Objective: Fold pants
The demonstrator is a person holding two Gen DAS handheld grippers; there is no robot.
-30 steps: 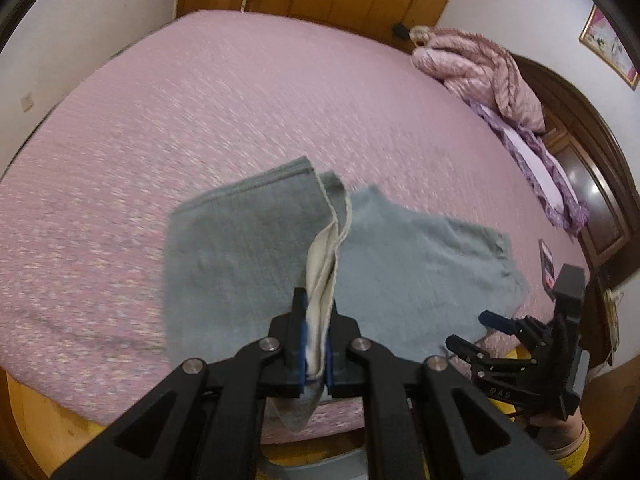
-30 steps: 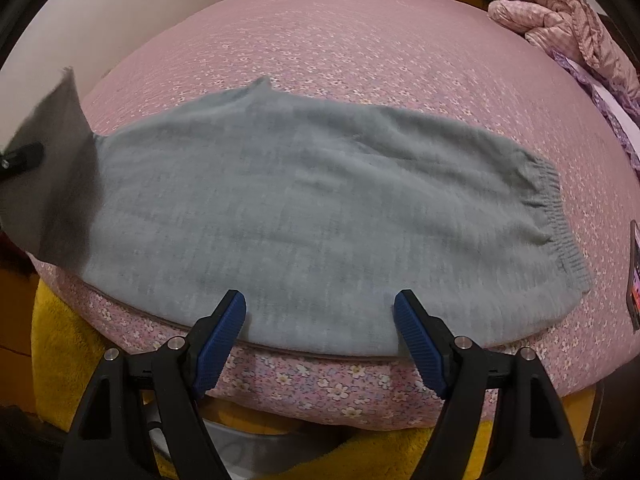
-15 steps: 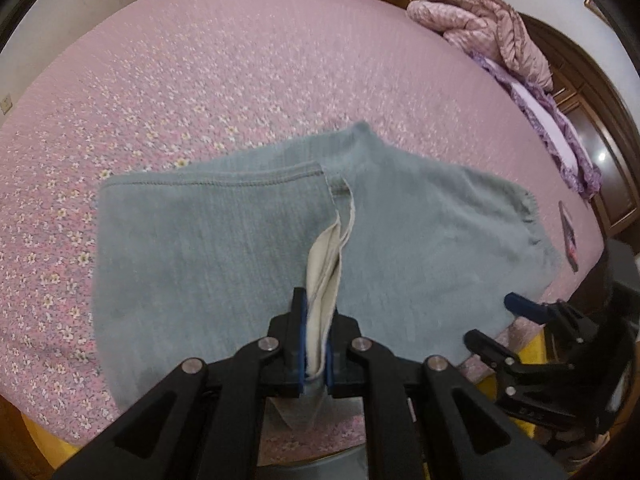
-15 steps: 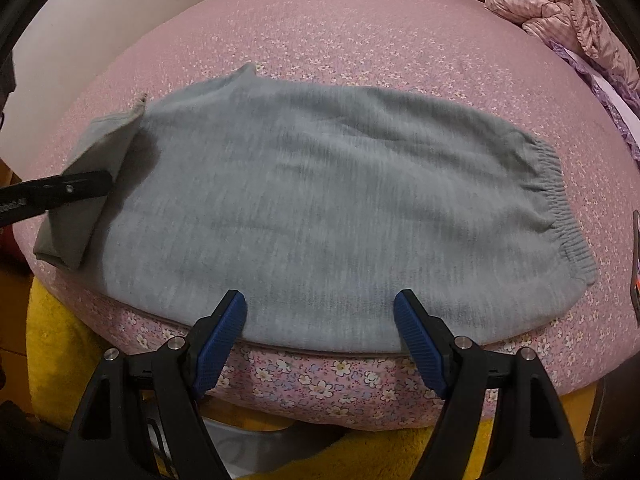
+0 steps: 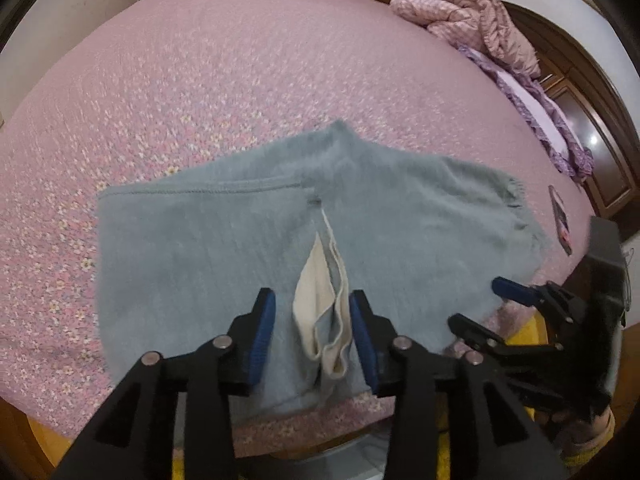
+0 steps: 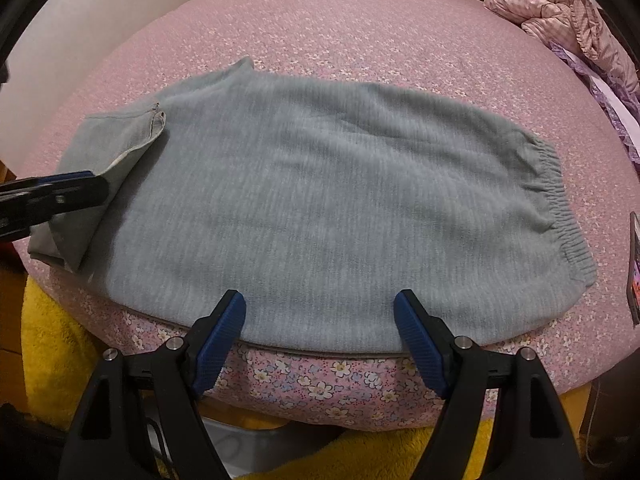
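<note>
Grey pants (image 6: 320, 200) lie flat across the near edge of the pink floral bed (image 6: 360, 40), elastic waistband at right, leg end folded over at left. Left gripper (image 5: 312, 332): jaws opening, cuff hem between the pads, not pressed. Right gripper (image 6: 320, 320): jaws wide apart above the near edge of the pants, gripping nothing.

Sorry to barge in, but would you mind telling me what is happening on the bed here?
A person with a handheld gripper in each hand is folding grey pants on a pink floral bedspread. The left gripper has brought the leg end over onto the rest of the pants, and its jaws are opening, with the pale-lined hem between them but no longer pinched. The right gripper hovers open at the near edge of the pants, holding nothing. The elastic waistband lies flat at the other end.
</note>
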